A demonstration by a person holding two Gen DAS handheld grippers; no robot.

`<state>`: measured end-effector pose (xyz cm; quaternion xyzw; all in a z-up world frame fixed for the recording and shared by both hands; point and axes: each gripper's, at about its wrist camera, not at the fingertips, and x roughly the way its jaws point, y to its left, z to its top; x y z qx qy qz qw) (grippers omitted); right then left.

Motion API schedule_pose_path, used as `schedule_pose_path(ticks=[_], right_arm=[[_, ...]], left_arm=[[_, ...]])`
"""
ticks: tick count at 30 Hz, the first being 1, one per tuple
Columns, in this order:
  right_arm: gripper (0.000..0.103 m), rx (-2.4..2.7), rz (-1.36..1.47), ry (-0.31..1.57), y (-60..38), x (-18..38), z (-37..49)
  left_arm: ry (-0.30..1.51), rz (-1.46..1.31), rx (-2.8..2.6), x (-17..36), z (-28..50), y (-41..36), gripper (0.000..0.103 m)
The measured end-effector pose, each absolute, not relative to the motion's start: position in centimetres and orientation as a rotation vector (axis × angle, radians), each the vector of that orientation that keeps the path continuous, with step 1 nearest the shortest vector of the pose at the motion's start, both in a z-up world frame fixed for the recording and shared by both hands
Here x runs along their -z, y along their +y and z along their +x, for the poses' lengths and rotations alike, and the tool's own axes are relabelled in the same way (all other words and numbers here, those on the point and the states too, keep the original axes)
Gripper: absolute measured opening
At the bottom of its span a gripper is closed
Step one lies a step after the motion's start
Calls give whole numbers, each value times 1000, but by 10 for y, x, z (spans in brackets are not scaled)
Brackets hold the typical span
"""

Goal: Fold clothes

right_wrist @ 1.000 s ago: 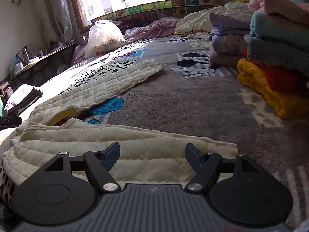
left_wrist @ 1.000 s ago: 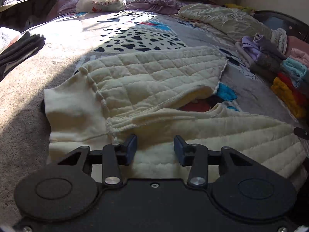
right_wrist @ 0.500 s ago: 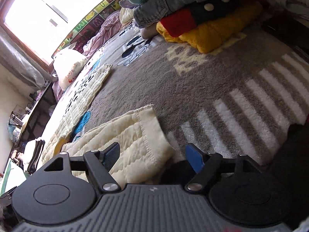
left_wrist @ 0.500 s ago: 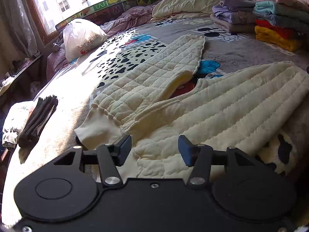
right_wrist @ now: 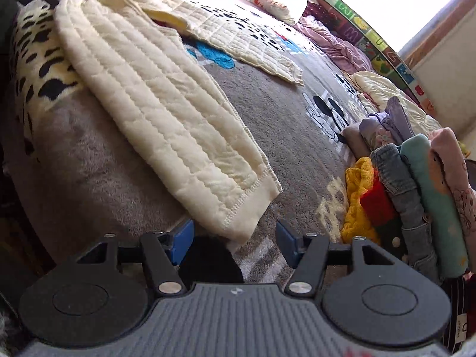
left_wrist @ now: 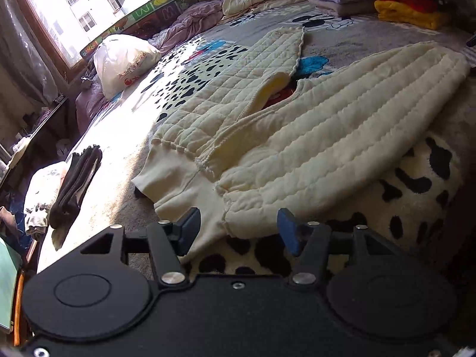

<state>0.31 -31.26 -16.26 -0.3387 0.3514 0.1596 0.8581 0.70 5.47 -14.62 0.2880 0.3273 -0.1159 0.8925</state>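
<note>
Now, from the left wrist, the left gripper (left_wrist: pixel 236 228) hangs jaws apart over the waistband end of the cream quilted trousers (left_wrist: pixel 312 136) spread on the bed (left_wrist: pixel 113 160), while from the right wrist the right gripper (right_wrist: pixel 235 238), jaws closing on nothing, faces the near leg's hem, that leg running away up-left.

The cream trousers (left_wrist: pixel 312 136) are of soft quilted cloth with stitched lines, and the waistband at lower centre is smoother and ribbed. The bed blanket (right_wrist: pixel 291 113) under them is grey fleece, short and fuzzy, matt. The white bag (left_wrist: pixel 125 59) at upper left looks like thin glossy plastic. The left gripper (left_wrist: pixel 238 232) is of matt black plastic with shiny metal screws, and its pads (left_wrist: pixel 287 230) are dull blue.
</note>
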Motion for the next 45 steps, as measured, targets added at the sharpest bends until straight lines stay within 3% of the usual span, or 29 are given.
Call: schedule_pose_path(ticks=[2, 6, 8, 14, 24, 25, 26, 29, 38, 45], right_arm=[[48, -357, -785, 729, -310, 172, 1], [44, -396, -894, 721, -304, 186, 1], [31, -417, -937, 730, -301, 193, 5], [16, -439, -887, 724, -307, 188, 11], [12, -359, -654, 623, -325, 149, 29], [12, -349, -629, 614, -327, 144, 32], [12, -340, -603, 604, -329, 140, 36], [11, -320, -524, 576, -333, 127, 47], [10, -234, -246, 442, -343, 81, 113], [10, -157, -45, 338, -341, 45, 190]], left_arm=[[682, 633, 245, 150, 5, 53, 57], [684, 646, 229, 150, 4, 57, 57], [683, 654, 217, 150, 3, 60, 57], [682, 680, 236, 154, 0, 63, 57], [610, 1032, 365, 179, -2, 46, 54], [601, 1041, 367, 178, 0, 46, 40], [597, 1026, 375, 177, 2, 47, 28], [575, 879, 413, 156, 11, 58, 16], [495, 297, 399, 87, 76, 112, 10], [493, -20, 358, 76, 142, 140, 7]])
